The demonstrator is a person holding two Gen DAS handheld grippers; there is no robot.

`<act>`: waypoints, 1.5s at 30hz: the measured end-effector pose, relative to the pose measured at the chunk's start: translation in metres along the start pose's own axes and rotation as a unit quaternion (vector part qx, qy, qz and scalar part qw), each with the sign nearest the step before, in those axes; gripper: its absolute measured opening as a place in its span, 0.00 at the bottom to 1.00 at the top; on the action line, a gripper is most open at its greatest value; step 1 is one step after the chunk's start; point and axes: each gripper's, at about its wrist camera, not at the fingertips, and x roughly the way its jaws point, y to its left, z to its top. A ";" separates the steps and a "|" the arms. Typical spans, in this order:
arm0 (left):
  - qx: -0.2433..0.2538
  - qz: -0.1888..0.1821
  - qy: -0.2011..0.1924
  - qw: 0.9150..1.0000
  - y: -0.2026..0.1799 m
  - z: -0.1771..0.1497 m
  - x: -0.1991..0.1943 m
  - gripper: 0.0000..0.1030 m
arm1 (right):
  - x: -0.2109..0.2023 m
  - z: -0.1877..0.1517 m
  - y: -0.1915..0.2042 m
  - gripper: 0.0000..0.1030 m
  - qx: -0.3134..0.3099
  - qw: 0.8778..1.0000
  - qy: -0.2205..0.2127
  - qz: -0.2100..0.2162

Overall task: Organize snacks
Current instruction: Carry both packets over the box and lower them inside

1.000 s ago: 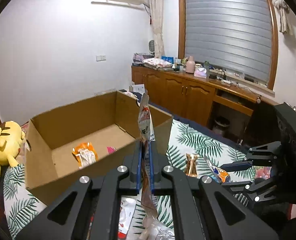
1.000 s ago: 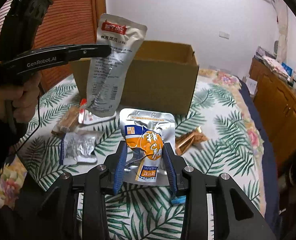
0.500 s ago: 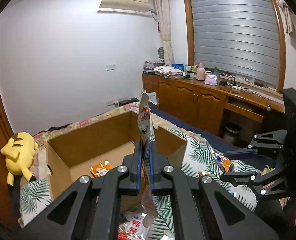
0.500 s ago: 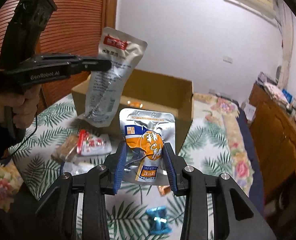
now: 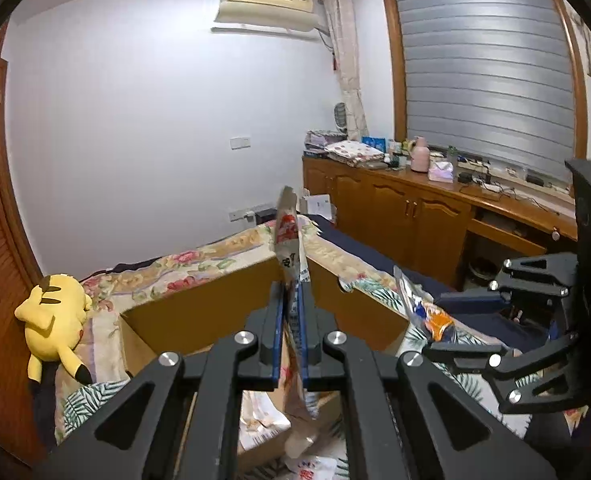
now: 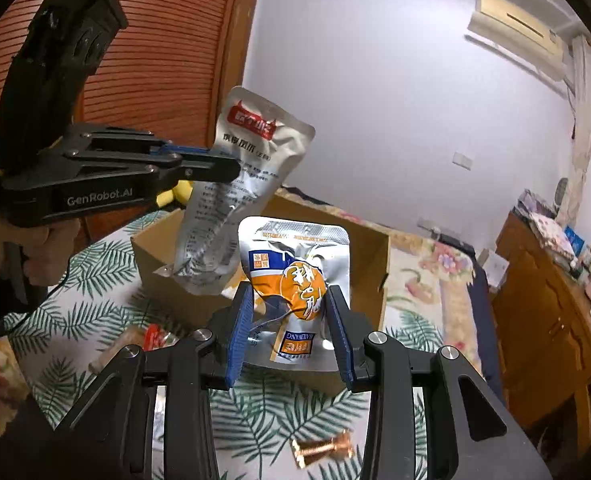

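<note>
Above the bed (image 6: 95, 312), with its palm-leaf cover, both tools hang in the air, each with a snack pouch. The left tool (image 6: 231, 168) has its blue pads pressed together on a tall silver pouch (image 6: 239, 196), pinching it near its left edge. That pouch carries a red label at the top, rows of small dark print below, and a crumpled lower end that dangles over the open cardboard box (image 6: 375, 256). From the left wrist view the same pouch (image 5: 289, 240) shows edge-on, thin and upright between the pads of the left tool (image 5: 291, 336). A hand (image 6: 35, 256) grips the left tool's handle at the left edge of the right wrist view.

The right tool (image 6: 291, 328) pinches a squarer silver pouch (image 6: 295, 280) by its lower half, one pad on each side. It has a crimped top seal, a blue patch, a large orange shape with white characters and a small orange-and-blue label upside down near the bottom. It sits just in front of the box's near wall.

On the bed cover lie more snacks: a gold-wrapped candy (image 6: 323, 452) near the right tool's frame, and a red-and-white packet (image 6: 155, 336) beside a tan bar (image 6: 111, 352) to the left. A yellow plush toy (image 5: 55, 320) lies beside the box.
</note>
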 end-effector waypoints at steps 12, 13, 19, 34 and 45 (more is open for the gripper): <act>-0.025 0.028 -0.001 0.999 0.035 -0.001 0.026 0.02 | 0.049 0.006 -0.013 0.35 0.005 1.000 0.011 0.007; -0.027 0.030 0.004 0.999 0.037 -0.004 0.030 0.02 | 0.055 0.004 -0.014 0.35 0.008 1.000 0.012 0.008; -0.033 0.033 0.032 0.998 0.043 -0.026 0.056 0.02 | 0.083 0.001 -0.024 0.35 0.019 1.000 0.020 0.012; -0.042 0.031 0.066 0.996 0.051 -0.050 0.085 0.03 | 0.129 -0.005 -0.027 0.36 0.027 0.998 0.046 0.019; -0.047 0.025 0.071 0.996 0.050 -0.051 0.083 0.12 | 0.144 -0.014 -0.034 0.41 0.044 0.996 0.073 0.035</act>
